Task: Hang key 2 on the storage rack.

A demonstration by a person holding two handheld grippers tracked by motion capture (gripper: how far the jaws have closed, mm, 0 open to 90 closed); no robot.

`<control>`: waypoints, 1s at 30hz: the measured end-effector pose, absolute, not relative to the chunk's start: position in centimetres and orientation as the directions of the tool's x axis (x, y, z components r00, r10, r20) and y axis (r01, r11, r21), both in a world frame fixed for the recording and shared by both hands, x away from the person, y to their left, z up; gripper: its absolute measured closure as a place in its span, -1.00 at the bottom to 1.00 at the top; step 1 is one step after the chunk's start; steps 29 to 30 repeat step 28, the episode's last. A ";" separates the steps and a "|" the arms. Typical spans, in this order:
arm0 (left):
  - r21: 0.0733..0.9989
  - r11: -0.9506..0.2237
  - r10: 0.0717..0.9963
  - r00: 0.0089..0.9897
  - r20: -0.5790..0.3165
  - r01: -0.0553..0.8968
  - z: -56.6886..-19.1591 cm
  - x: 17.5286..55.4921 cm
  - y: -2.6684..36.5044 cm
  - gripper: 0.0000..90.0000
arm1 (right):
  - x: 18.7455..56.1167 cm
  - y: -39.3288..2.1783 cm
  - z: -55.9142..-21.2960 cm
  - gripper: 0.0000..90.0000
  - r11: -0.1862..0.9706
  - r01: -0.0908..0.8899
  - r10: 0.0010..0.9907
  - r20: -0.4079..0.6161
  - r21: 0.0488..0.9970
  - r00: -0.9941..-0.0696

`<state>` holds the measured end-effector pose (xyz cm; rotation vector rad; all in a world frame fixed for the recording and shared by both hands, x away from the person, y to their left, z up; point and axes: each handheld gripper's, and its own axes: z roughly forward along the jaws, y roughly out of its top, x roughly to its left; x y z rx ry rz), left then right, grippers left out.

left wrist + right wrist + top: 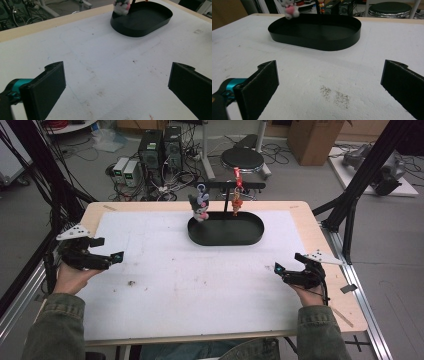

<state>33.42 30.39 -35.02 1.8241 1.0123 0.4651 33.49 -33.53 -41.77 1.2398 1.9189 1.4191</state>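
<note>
A black oval tray (248, 238) stands at the far middle of the white table top. From a black rack bar (252, 185) over it hang a grey plush keychain (199, 206) and a small orange-red figure (236, 200). My left gripper (111, 250) rests at the table's left side, open and empty. My right gripper (284, 265) rests at the right side, open and empty. The left gripper view has the tray (160, 23) and the plush (121, 6) far ahead of its wide-apart jaws. The right gripper view has the tray (322, 43) and the plush (289, 8) ahead.
The white mat (200, 275) has small dirt specks, one at the left front (132, 282). Beyond the table stand a black stool (242, 157), computer boxes (152, 150) with cables, and a cardboard box (312, 137). Black frame struts (365, 170) rise at the right.
</note>
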 end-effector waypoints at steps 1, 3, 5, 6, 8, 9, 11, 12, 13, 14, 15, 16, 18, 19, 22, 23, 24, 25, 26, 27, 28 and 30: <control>0.879 -0.191 0.806 0.580 -0.113 0.436 -35.1 33.2 30.5 -0.96 | 33.5 -33.6 -41.8 -0.99 0.070 0.388 0.856 0.144 0.919 -0.496; 0.887 -0.180 0.811 0.574 -0.110 0.424 -35.5 32.4 30.6 -0.96 | 33.5 -33.6 -41.8 -0.99 0.068 0.386 0.856 0.145 0.920 -0.496; 0.893 -0.174 0.814 0.571 -0.107 0.415 -35.9 31.6 30.8 -0.96 | 33.5 -33.6 -41.8 -0.99 0.068 0.390 0.855 0.148 0.918 -0.497; 0.895 -0.175 0.815 0.570 -0.102 0.410 -36.1 31.3 30.9 -0.96 | 33.5 -33.6 -41.8 -0.99 0.066 0.390 0.855 0.150 0.918 -0.497; 0.900 -0.165 0.817 0.566 -0.104 0.403 -36.7 30.7 31.2 -0.96 | 33.4 -33.6 -41.8 -0.99 0.066 0.393 0.853 0.153 0.917 -0.499; 0.903 -0.165 0.819 0.565 -0.098 0.396 -37.0 30.5 31.3 -0.96 | 33.4 -33.6 -41.8 -0.99 0.068 0.389 0.853 0.149 0.919 -0.501; 0.915 -0.160 0.822 0.563 -0.084 0.371 -37.5 30.0 31.7 -0.96 | 33.4 -33.6 -41.8 -0.99 0.069 0.389 0.851 0.149 0.919 -0.503; 0.918 -0.155 0.823 0.562 -0.085 0.366 -37.7 29.8 31.8 -0.96 | 33.4 -33.5 -41.8 -0.99 0.069 0.392 0.851 0.151 0.917 -0.503; 0.922 -0.146 0.823 0.561 -0.087 0.358 -37.9 29.5 32.0 -0.96 | 33.4 -33.5 -41.8 -0.99 0.068 0.393 0.851 0.152 0.917 -0.502; 0.925 -0.143 0.825 0.559 -0.085 0.352 -38.1 29.3 32.2 -0.96 | 33.4 -33.5 -41.8 -0.99 0.072 0.391 0.852 0.147 0.918 -0.503; 0.929 -0.134 0.827 0.556 -0.088 0.345 -38.3 29.0 32.4 -0.96 | 33.4 -33.5 -41.8 -0.99 0.074 0.390 0.852 0.145 0.918 -0.502; 0.931 -0.125 0.827 0.554 -0.092 0.342 -38.5 28.8 32.6 -0.96 | 33.4 -33.5 -41.8 -0.99 0.074 0.392 0.852 0.146 0.917 -0.502; 0.936 -0.116 0.837 0.540 -0.088 0.333 -39.1 28.1 32.8 -0.96 | 33.4 -33.5 -41.8 -0.99 0.077 0.391 0.852 0.143 0.917 -0.503; 0.940 -0.107 0.842 0.532 -0.088 0.324 -39.5 27.7 33.0 -0.96 | 33.4 -33.4 -41.8 -0.99 0.077 0.394 0.851 0.146 0.916 -0.504; 0.951 -0.065 0.856 0.507 -0.102 0.302 -41.1 26.5 33.4 -0.96 | 33.4 -33.4 -41.8 -0.99 0.082 0.396 0.849 0.144 0.915 -0.508; 0.948 -0.062 0.857 0.503 -0.110 0.313 -41.4 26.2 33.6 -0.96 | 33.3 -33.3 -41.8 -0.99 0.083 0.397 0.848 0.144 0.914 -0.510; 0.944 -0.063 0.863 0.493 -0.112 0.324 -41.6 26.0 33.7 -0.96 | 33.3 -33.3 -41.9 -0.99 0.087 0.395 0.848 0.140 0.915 -0.511; 0.944 -0.063 0.868 0.485 -0.108 0.324 -41.7 25.7 33.8 -0.96 | 33.4 -33.3 -41.9 -0.99 0.089 0.393 0.847 0.138 0.915 -0.513; 0.946 -0.058 0.873 0.476 -0.107 0.318 -41.8 25.6 33.9 -0.96 | 33.4 -33.2 -41.9 -0.99 0.089 0.398 0.846 0.142 0.913 -0.514; 0.948 -0.053 0.876 0.471 -0.107 0.315 -41.8 25.4 33.9 -0.96 | 33.4 -33.2 -41.9 -0.99 0.096 0.396 0.846 0.135 0.913 -0.516; 0.949 -0.047 0.875 0.471 -0.111 0.311 -41.8 25.3 33.9 -0.96 | 33.5 -33.2 -41.9 -0.99 0.096 0.401 0.847 0.137 0.911 -0.514; 0.949 -0.047 0.875 0.471 -0.111 0.311 -41.8 25.3 33.9 -0.96 | 33.5 -33.2 -41.9 -0.99 0.096 0.401 0.847 0.137 0.911 -0.514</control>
